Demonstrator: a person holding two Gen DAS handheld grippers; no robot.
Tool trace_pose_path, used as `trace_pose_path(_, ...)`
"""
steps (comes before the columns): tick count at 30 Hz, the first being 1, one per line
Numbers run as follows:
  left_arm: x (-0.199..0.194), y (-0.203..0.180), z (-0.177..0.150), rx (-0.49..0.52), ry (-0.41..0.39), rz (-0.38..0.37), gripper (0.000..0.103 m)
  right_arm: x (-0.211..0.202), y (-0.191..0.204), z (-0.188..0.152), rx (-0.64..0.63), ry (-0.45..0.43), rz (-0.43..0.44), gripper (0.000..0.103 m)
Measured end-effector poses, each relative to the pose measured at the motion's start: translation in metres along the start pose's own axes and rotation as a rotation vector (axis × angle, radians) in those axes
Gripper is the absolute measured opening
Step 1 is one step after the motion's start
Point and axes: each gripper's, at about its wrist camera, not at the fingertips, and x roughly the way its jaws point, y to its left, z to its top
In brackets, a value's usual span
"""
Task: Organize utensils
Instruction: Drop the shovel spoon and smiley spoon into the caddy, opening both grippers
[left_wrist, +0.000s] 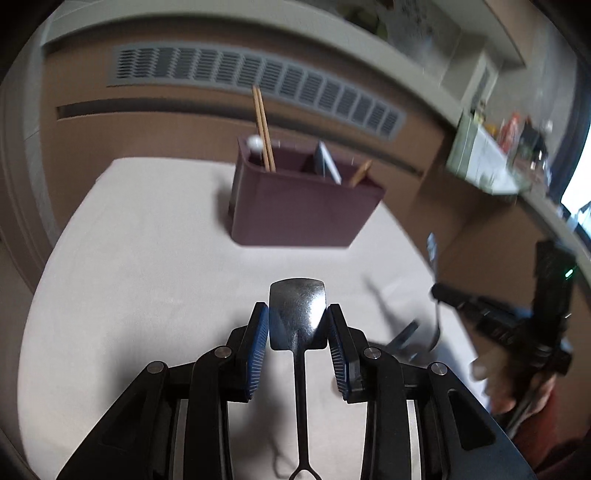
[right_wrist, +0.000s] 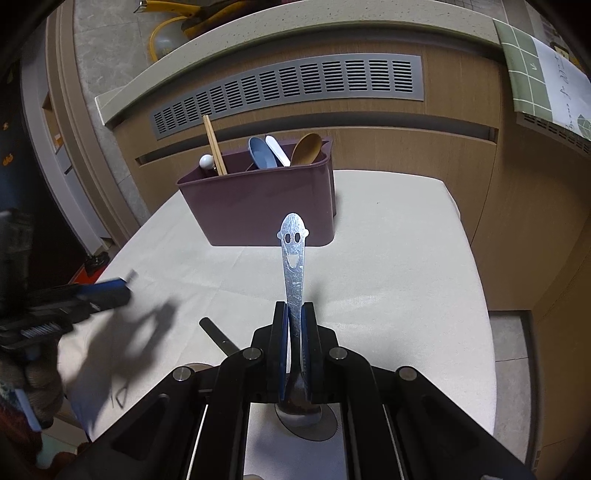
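A maroon utensil holder (left_wrist: 303, 206) (right_wrist: 258, 206) stands at the far side of the white table. It holds chopsticks (left_wrist: 263, 129) (right_wrist: 214, 144), a white-knobbed stick, a blue spoon (right_wrist: 260, 151), a white spoon and a wooden spoon (right_wrist: 306, 147). My left gripper (left_wrist: 297, 325) is shut on the flat head of a dark metal square spoon (left_wrist: 297, 314), its handle pointing back under the gripper. My right gripper (right_wrist: 294, 314) is shut on a silver smiley-face spoon (right_wrist: 293, 254), handle pointing up toward the holder.
The white table (left_wrist: 147, 240) (right_wrist: 388, 258) has a rounded edge. A brown cabinet wall with a grey vent (right_wrist: 295, 88) stands behind it. A dark utensil (right_wrist: 218, 336) lies on the table at my right gripper's left. The right gripper shows blurred in the left wrist view (left_wrist: 517, 317).
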Motion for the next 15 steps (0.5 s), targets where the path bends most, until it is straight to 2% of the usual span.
trace_pose_path(4,-0.006,-0.003,0.005,0.028,-0.038,0.044,0.033,-0.002,0.002,0.002,-0.002,-0.02,-0.002,0.006)
trace_pose_path(8,-0.015,-0.01,0.024,0.035,-0.116,0.035,0.033,-0.009,0.003,0.007,0.019,-0.068,0.011,0.006)
trace_pose_path(10,-0.03,-0.018,0.052,0.052,-0.213,-0.005,0.033,-0.016,0.006,0.017,0.013,-0.109,0.021,0.006)
trace_pose_path(13,-0.057,-0.035,0.104,0.083,-0.433,-0.073,0.033,-0.046,0.018,0.056,-0.054,-0.262,0.022,0.006)
trace_pose_path(15,-0.064,-0.04,0.129,0.077,-0.547,-0.092,0.033,-0.07,0.028,0.09,-0.093,-0.387,0.026,0.006)
